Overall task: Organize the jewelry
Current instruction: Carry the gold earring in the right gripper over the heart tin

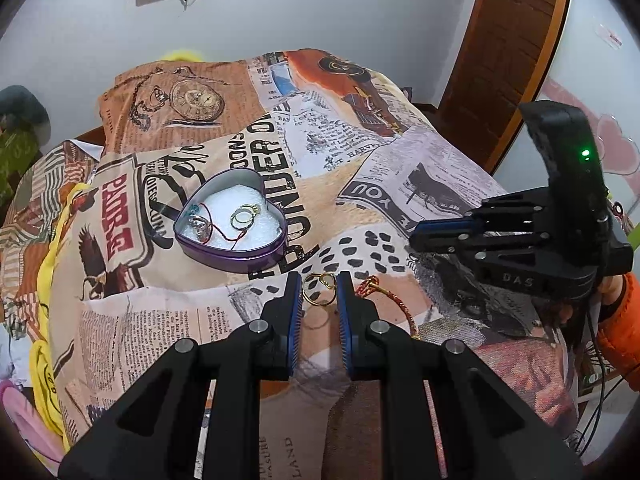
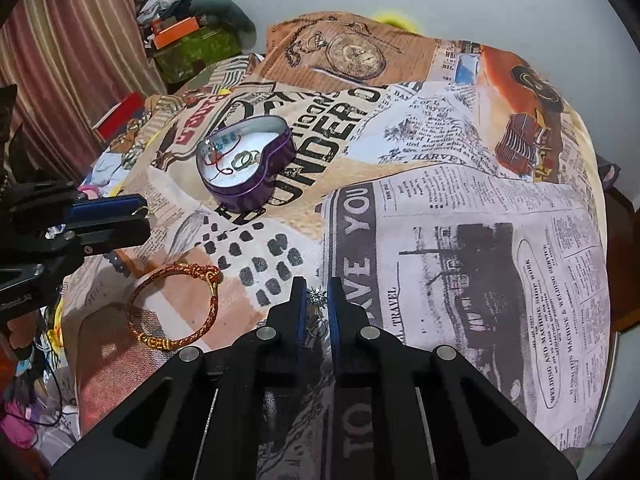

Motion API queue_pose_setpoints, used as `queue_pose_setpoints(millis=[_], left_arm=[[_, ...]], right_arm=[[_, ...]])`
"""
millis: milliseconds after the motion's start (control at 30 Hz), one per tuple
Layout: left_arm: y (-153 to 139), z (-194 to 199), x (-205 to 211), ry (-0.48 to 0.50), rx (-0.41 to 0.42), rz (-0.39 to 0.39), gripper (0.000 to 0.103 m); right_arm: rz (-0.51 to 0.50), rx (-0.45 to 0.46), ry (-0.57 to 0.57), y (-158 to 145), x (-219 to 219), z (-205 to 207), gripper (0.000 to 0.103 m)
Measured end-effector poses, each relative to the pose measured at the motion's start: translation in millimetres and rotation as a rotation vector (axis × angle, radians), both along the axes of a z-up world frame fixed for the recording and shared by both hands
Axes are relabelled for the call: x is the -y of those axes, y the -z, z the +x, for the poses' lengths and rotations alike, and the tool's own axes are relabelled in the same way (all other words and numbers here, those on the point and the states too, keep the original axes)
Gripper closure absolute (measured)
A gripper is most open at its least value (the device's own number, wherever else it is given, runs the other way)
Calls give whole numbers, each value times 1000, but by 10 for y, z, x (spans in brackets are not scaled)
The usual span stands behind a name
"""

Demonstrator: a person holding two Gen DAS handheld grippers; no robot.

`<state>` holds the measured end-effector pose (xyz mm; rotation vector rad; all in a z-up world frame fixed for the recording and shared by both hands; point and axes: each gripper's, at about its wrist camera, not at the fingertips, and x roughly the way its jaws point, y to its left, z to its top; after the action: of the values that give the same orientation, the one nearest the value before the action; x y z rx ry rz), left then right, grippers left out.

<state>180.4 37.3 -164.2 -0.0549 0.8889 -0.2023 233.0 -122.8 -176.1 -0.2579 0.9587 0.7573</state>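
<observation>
1. You are working over a bumpy printed cloth (image 1: pixel 360 184) covered in newspaper pictures and a big pocket watch drawing.
2. A purple heart tin (image 1: pixel 232 252) is sitting on the cloth, at about 11 o'clock from your left claw (image 1: pixel 319 285). Rings (image 1: pixel 243 216) and a red string (image 1: pixel 224 232) are lying inside it on white padding.
3. A red and gold rope bracelet (image 2: pixel 176 304) is lying on the cloth at about 9 o'clock from your right claw (image 2: pixel 316 292). It is close beside your left claw too, at about 3 o'clock from it.
4. Your left claw is pinching a gold heart ring (image 1: pixel 319 289) between its blue pads. In the right camera the ring is peeking out at the tip (image 2: pixel 143 212).
5. Your right claw is pinching a small silver star ring (image 2: pixel 317 298). Its pads are pressed close on it.
6. The tin is sitting at about 11 o'clock from your right claw, with bare cloth in between.
7. Your left claw is pointing forward, toward the tin. Your right claw is coming in from the side, at about 3 o'clock in the left camera, with its tip (image 1: pixel 418 236) aiming left.
8. A striped curtain (image 2: pixel 60 40) and a pile of stuff are sitting at about 10 o'clock in the right camera. A wooden door frame (image 1: pixel 520 40) is standing at about 1 o'clock in the left camera.
</observation>
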Motion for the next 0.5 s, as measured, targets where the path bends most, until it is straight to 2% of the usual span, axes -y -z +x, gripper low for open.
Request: queue_pose_setpoints(millis=[500], left_arm=[[-215, 13, -233, -49, 65, 8, 87]], right_arm=[[76, 101, 21, -497, -100, 63, 94]])
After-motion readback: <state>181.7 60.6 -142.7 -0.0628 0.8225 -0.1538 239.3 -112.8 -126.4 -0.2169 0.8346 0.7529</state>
